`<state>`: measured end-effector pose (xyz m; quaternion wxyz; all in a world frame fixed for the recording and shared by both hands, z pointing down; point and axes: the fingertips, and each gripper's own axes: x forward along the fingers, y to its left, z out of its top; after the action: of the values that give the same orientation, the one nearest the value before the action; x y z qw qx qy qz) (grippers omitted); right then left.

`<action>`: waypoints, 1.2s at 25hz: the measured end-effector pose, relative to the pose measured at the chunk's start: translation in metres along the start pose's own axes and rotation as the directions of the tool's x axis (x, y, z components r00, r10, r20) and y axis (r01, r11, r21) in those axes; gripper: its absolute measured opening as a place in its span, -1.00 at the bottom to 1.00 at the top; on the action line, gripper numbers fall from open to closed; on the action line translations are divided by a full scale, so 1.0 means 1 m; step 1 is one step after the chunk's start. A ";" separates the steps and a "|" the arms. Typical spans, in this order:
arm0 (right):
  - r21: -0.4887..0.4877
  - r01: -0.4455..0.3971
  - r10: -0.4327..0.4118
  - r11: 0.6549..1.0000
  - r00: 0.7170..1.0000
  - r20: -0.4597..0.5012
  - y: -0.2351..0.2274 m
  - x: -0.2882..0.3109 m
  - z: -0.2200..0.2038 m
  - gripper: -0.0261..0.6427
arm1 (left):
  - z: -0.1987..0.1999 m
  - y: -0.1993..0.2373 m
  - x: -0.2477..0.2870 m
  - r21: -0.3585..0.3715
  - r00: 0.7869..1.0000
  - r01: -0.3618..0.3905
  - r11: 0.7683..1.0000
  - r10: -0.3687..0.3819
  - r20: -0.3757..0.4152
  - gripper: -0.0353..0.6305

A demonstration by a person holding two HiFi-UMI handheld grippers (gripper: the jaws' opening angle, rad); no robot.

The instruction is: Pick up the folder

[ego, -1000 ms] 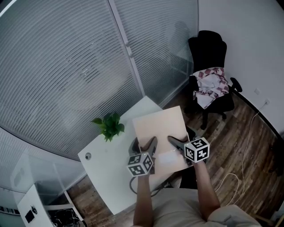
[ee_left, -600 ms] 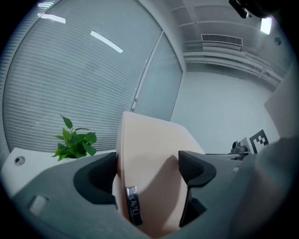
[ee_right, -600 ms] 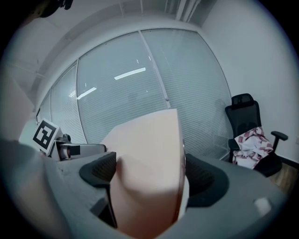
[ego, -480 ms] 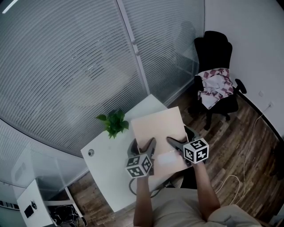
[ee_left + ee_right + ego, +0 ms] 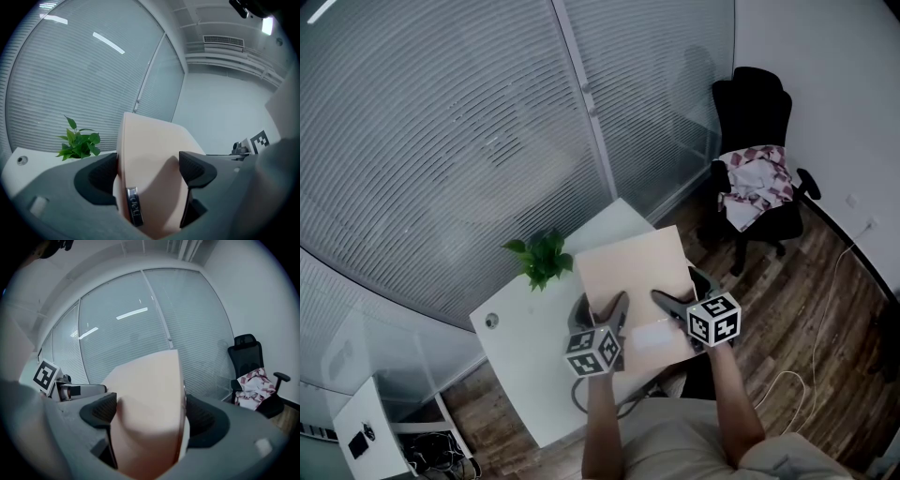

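Potted plant [image 5: 542,260] stands at the left end of the white table [image 5: 520,361], well apart from the work. Left tongs [image 5: 605,307] are closed on the near left part of the beige folder [image 5: 633,272]. The left gripper view shows one pad against the spine edge by a small metal clip [image 5: 133,211] and the other pad pressed on the cover. The folder spans between both tools over the table's right end, its far edge tilted upward; whether the near edge touches the table is not visible. Right tongs [image 5: 677,292] are clamped on the folder's near right part, pads on both faces. Black office chair [image 5: 759,122] with a patterned cloth stands far right on the wood floor. Step judged: grasp made, lift under way. The next move calls for raising both hands evenly with the grip firm, so the thin cover neither bows nor slides.
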<state>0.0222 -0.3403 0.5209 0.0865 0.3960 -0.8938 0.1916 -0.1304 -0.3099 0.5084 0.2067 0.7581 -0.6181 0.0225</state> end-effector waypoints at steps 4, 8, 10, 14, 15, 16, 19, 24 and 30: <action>-0.001 0.003 -0.003 1.000 1.000 -0.004 0.000 0.001 0.000 0.47 | -0.001 0.001 0.001 -0.003 1.000 0.001 1.000 -0.001 -0.002 0.35; -0.005 0.001 -0.001 1.000 1.000 -0.002 0.000 0.000 0.002 0.47 | 0.001 0.000 0.000 -0.005 1.000 -0.001 1.000 0.001 0.003 0.35; -0.005 0.001 -0.001 1.000 1.000 -0.001 0.001 -0.001 0.003 0.47 | 0.001 0.000 -0.001 -0.005 1.000 -0.001 1.000 0.001 0.004 0.35; -0.002 0.003 -0.003 1.000 1.000 -0.001 0.001 0.000 0.002 0.47 | 0.001 0.001 0.000 -0.002 1.000 0.000 1.000 0.000 0.001 0.35; -0.002 0.004 -0.004 1.000 1.000 -0.001 0.001 0.000 0.001 0.47 | 0.001 0.001 0.000 -0.001 1.000 0.001 1.000 -0.001 0.000 0.35; -0.003 0.006 -0.006 1.000 1.000 -0.001 0.000 0.000 0.001 0.47 | 0.000 0.001 0.001 -0.001 1.000 0.002 1.000 -0.002 0.000 0.35; -0.004 0.011 -0.011 1.000 1.000 0.000 -0.001 0.000 0.001 0.47 | 0.000 0.000 0.002 0.000 1.000 0.003 1.000 -0.003 -0.002 0.35; -0.004 0.006 -0.006 1.000 1.000 -0.004 0.001 0.001 0.000 0.47 | 0.000 0.002 0.001 -0.002 1.000 -0.002 1.000 0.002 -0.003 0.35; -0.001 -0.011 0.011 1.000 1.000 -0.017 0.005 0.007 -0.003 0.47 | -0.002 0.010 -0.002 -0.015 1.000 -0.010 1.000 0.010 -0.004 0.35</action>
<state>0.0132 -0.3410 0.5241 0.0934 0.3895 -0.8953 0.1948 -0.1397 -0.3087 0.5128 0.2136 0.7535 -0.6215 0.0202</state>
